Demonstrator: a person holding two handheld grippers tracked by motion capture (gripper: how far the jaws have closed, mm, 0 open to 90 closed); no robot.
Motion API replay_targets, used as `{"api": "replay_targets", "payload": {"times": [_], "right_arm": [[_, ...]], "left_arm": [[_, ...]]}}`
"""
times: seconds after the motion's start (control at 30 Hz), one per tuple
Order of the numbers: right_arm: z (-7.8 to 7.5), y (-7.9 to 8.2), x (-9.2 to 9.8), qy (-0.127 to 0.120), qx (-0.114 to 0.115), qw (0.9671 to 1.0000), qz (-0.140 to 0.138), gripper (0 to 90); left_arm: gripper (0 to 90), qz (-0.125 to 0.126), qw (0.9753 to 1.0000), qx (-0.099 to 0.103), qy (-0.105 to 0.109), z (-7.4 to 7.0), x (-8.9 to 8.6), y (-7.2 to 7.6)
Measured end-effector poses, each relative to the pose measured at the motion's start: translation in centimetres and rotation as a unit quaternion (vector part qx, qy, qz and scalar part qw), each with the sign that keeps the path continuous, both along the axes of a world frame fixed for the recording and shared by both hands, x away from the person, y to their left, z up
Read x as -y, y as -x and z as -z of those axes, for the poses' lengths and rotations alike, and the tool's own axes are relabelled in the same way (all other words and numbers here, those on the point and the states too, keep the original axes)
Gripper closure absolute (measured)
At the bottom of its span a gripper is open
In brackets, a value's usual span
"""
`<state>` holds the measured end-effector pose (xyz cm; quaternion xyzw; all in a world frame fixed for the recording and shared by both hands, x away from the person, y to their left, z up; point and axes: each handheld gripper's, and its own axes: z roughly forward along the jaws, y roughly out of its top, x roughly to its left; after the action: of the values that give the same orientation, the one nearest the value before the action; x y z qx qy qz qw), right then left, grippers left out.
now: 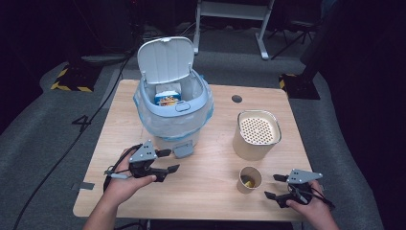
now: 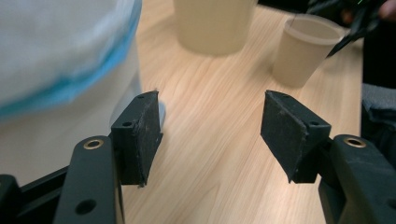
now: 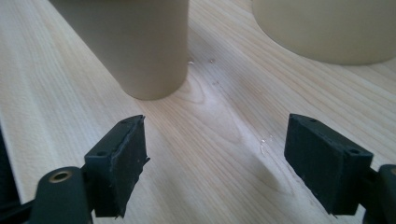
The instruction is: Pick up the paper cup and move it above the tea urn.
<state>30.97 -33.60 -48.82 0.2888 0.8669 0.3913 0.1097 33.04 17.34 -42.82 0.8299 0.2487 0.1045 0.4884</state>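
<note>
My left gripper [image 2: 212, 135] holds its jaws wide apart, with bare wooden worktop [image 2: 219, 163] between them and nothing gripped. At my left, close by, stands a white bin [image 2: 56, 116] with a blue-edged liner bag [image 2: 60, 51] over it, blurred. Ahead stands a large beige container [image 2: 215, 23], its top cut off. To its right, apart from it, a small paper cup [image 2: 306, 49] stands upright. Beyond the cup, the other gripper [image 2: 350, 21] is partly seen.

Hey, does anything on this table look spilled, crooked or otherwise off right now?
A few small clear droplets lie on the table between the paper cup and the right gripper, like a minor spill. Nothing else looks odd.
</note>
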Motion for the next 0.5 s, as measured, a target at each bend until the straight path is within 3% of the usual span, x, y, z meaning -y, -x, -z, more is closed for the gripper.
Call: {"api": "replay_targets", "payload": {"times": [0.03, 0.1, 0.13, 0.23, 0.33, 0.5], "right_arm": [[0.0, 0.0, 0.0, 0.000, 0.000, 1.0000, 0.000, 21.1], [-0.3, 0.3, -0.3, -0.006, 0.006, 0.9999, -0.006, 21.2], [-0.4, 0.3, -0.3, -0.008, 0.007, 0.9999, -0.008, 21.2], [-0.5, 0.4, -0.5, -0.015, 0.009, 0.9998, -0.011, 21.6], [-0.6, 0.5, -0.8, -0.015, 0.008, 0.9997, -0.015, 22.0], [-1.1, 0.9, -1.6, -0.012, 0.014, 0.9997, -0.017, 23.7]], "left_arm": [[38.5, 0.000, 1.0000, 0.000, 0.000, 0.0, 0.0, 0.0], [38.7, -0.007, 0.9998, -0.020, -0.002, 1.6, -0.4, -0.5], [38.8, -0.007, 0.9998, -0.020, -0.002, 1.6, -0.4, -0.5], [38.8, -0.017, 0.9988, -0.045, 0.001, 3.3, -0.7, -0.9], [38.6, -0.027, 0.9974, -0.063, -0.023, 4.9, -0.8, -1.2], [36.6, -0.044, 0.9953, -0.069, -0.052, 5.9, -0.6, -1.4]]}}
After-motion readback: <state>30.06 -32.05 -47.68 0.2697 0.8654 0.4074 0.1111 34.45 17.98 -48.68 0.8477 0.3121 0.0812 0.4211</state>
